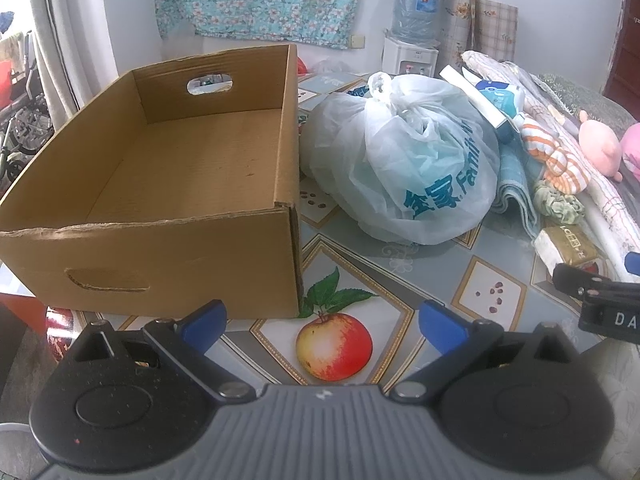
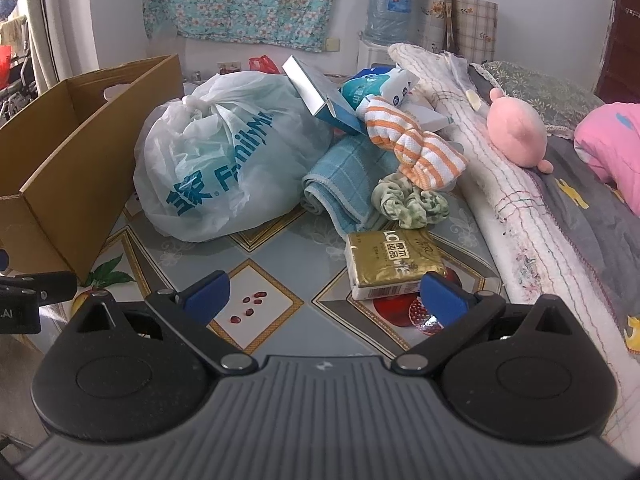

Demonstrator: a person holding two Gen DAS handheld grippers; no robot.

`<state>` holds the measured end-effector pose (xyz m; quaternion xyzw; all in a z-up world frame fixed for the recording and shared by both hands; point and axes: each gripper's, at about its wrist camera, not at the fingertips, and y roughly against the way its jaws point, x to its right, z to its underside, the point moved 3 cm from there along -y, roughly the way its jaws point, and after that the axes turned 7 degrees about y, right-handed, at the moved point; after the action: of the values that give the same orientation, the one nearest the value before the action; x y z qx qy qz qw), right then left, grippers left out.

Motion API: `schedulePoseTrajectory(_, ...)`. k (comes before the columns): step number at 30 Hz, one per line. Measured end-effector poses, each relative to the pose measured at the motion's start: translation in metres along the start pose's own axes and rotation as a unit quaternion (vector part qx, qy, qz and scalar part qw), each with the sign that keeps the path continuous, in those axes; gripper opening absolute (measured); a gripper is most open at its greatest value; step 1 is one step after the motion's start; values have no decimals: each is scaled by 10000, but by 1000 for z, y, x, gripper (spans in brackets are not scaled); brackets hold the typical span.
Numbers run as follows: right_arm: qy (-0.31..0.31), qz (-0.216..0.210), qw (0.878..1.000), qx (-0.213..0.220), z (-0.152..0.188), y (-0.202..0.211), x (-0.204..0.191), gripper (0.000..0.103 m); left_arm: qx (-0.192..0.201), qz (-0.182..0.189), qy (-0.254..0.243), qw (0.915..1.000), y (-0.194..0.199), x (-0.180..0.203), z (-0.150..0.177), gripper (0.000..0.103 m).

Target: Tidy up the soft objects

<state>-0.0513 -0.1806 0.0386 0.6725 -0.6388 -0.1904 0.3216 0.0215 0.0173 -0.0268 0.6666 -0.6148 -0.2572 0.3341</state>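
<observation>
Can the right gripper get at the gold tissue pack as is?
Probably yes. The right gripper is open, and the tissue pack lies flat on the table just ahead beside its right finger, nothing on top or between.

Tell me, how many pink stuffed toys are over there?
2. One round pink plush lies on the quilted blanket at the right. A brighter pink one sits further right, cut off by the picture's edge. More could be hidden beyond.

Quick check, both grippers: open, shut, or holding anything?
Left gripper: open, holding nothing, over the tablecloth near the cardboard box.
Right gripper: open, holding nothing, just short of the gold tissue pack.
</observation>
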Motion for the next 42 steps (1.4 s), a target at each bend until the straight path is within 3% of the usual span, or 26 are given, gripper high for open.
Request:
schedulePoseTrajectory(26, 28, -63, 10000, -60, 0, -7, -1, 102, -105, -86, 0, 9999, -4, -2, 2, 103)
schedulePoseTrajectory(35, -196, -18, 9998, -59, 12, -10, 18, 102, -108, -90, -297, 9995, -4, 15, 6, 103)
schedulePoseTrajectory(42, -755, 91, 9967, 296, 32, -1, 60, 102, -112, 399, -804, 9959, 1, 53, 8, 103)
